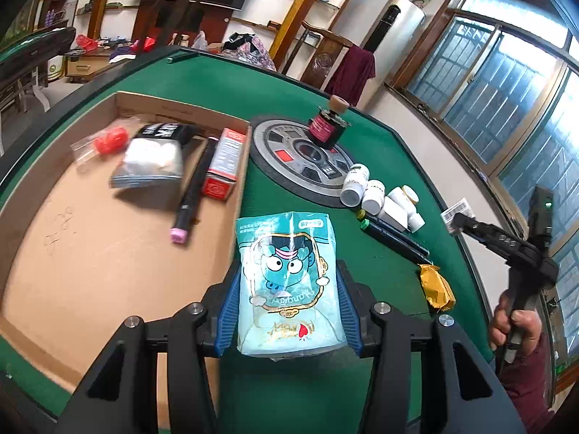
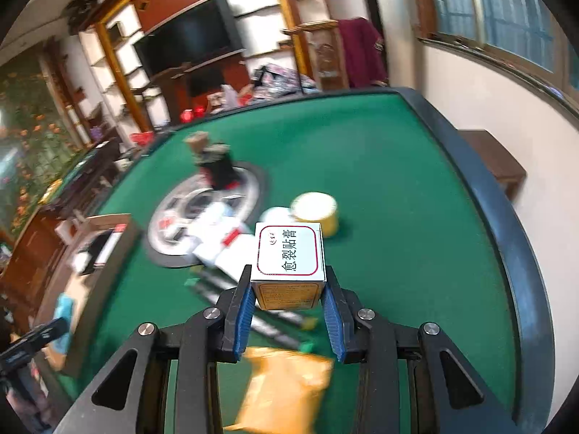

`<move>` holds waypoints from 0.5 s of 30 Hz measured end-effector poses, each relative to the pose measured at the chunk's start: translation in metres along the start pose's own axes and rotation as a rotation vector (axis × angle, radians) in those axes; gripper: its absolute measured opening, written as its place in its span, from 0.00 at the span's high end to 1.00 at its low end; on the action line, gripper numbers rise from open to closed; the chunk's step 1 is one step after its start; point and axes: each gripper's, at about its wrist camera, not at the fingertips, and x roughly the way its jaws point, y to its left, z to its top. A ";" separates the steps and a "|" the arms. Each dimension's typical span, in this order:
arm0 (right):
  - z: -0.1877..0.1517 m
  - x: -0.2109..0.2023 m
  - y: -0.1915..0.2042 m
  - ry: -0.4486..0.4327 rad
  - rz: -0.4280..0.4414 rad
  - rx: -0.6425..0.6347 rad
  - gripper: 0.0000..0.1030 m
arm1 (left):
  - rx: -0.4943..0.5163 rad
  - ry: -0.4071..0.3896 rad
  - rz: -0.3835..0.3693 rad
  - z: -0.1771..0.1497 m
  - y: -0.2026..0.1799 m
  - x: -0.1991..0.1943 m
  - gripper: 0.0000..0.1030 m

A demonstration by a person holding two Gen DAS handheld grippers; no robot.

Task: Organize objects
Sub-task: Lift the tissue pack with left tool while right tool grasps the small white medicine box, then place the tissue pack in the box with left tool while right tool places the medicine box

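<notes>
My left gripper (image 1: 289, 289) is shut on a teal tissue pack (image 1: 289, 275) with a cartoon face, held over the green table beside the cardboard box (image 1: 108, 253). My right gripper (image 2: 287, 289) is shut on a small white box (image 2: 289, 253) with a red-bordered label, lifted above the felt. In the left wrist view the right gripper (image 1: 466, 222) shows at the far right, carried by a hand (image 1: 514, 325). A yellow packet (image 2: 282, 387) lies blurred under the right gripper and also shows as the yellow packet (image 1: 436, 285) in the left wrist view.
The cardboard box holds a silver pouch (image 1: 152, 159), a black marker (image 1: 191, 188), a red-and-white carton (image 1: 224, 162) and a bagged red item (image 1: 108, 141). On the table (image 1: 325, 398) are a round dial (image 1: 289, 159), a corked dark bottle (image 1: 325, 126), white pill bottles (image 1: 380, 195), pens (image 1: 394, 235) and a yellow tin (image 2: 315, 213).
</notes>
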 end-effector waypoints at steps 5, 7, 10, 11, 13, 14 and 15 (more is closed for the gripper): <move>0.003 -0.025 0.057 -0.022 0.105 -0.090 0.63 | -0.034 -0.045 0.030 -0.006 0.028 -0.030 0.54; 0.003 -0.030 0.077 -0.022 0.144 -0.117 0.63 | -0.046 -0.061 0.048 -0.007 0.040 -0.041 0.54; 0.002 -0.032 0.110 -0.006 0.215 -0.157 0.63 | -0.059 -0.097 0.098 -0.005 0.060 -0.060 0.54; 0.002 -0.031 0.121 0.003 0.241 -0.166 0.63 | -0.062 -0.104 0.106 -0.003 0.064 -0.063 0.54; -0.001 -0.028 0.142 0.027 0.289 -0.184 0.63 | -0.071 -0.124 0.129 0.002 0.077 -0.073 0.54; -0.002 -0.024 0.153 0.040 0.312 -0.194 0.63 | -0.070 -0.134 0.144 0.006 0.084 -0.079 0.54; -0.003 -0.019 0.168 0.059 0.336 -0.209 0.63 | -0.066 -0.142 0.158 0.009 0.088 -0.082 0.54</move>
